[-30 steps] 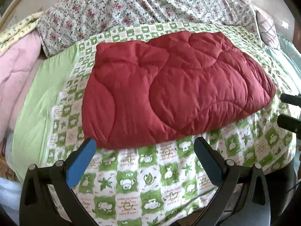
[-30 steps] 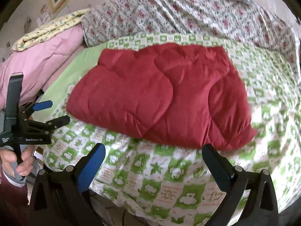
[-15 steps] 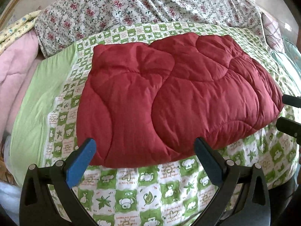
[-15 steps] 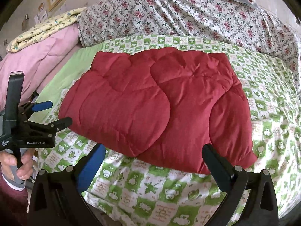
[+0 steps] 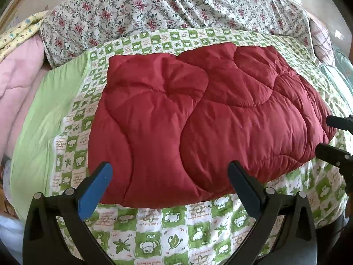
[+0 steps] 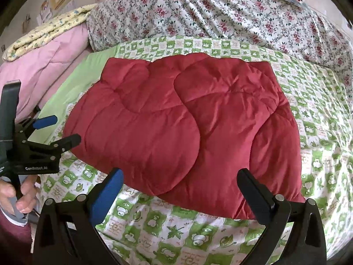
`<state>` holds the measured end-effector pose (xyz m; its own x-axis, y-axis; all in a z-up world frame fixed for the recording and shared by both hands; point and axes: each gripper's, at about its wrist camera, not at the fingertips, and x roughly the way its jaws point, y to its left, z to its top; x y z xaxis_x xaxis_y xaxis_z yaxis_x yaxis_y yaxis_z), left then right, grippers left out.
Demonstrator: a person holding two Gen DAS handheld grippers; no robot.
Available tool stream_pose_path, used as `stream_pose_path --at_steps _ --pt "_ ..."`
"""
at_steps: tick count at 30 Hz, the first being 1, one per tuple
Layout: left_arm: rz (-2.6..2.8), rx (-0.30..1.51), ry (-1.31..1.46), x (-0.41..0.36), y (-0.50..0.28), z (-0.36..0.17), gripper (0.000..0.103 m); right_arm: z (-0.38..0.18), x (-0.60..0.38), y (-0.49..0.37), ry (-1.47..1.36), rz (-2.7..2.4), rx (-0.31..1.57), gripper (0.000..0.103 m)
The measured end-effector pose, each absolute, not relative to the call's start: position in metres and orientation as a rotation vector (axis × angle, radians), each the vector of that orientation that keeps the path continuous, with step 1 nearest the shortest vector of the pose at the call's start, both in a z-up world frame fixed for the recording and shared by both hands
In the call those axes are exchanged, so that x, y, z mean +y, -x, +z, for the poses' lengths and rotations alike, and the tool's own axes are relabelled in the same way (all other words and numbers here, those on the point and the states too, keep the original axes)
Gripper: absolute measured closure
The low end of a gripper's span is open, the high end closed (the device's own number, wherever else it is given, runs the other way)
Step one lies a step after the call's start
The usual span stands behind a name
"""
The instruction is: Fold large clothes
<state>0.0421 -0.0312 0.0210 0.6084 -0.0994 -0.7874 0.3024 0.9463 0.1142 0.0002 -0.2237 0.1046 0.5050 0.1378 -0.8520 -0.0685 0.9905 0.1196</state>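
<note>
On green checked bedspread (image 5: 176, 231), red quilt (image 5: 198, 114)

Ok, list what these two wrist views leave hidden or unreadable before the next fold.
- Red quilt underside and layer count: hidden by its own top surface, both views.
- Right gripper: body cut off by the left wrist view's right edge.
- Print on the green checked sheet: too small to read.
- Left gripper and quilt edge: contact cannot be told, fingers overlap it.

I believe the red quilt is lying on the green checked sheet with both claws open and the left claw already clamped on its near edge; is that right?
Not quite: the left claw is open and holds nothing, as the left wrist view shows. The red quilt does lie on the green checked sheet, and the right claw is open too.
</note>
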Motion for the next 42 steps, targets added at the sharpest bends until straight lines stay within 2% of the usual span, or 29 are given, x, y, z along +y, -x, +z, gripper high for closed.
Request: stream_pose_path --at_steps 42 --pt "-0.247 0.928 -0.221 -0.034 -0.058 0.020 0.000 0.105 -0.235 -0.017 -0.073 0.107 1.056 0.000"
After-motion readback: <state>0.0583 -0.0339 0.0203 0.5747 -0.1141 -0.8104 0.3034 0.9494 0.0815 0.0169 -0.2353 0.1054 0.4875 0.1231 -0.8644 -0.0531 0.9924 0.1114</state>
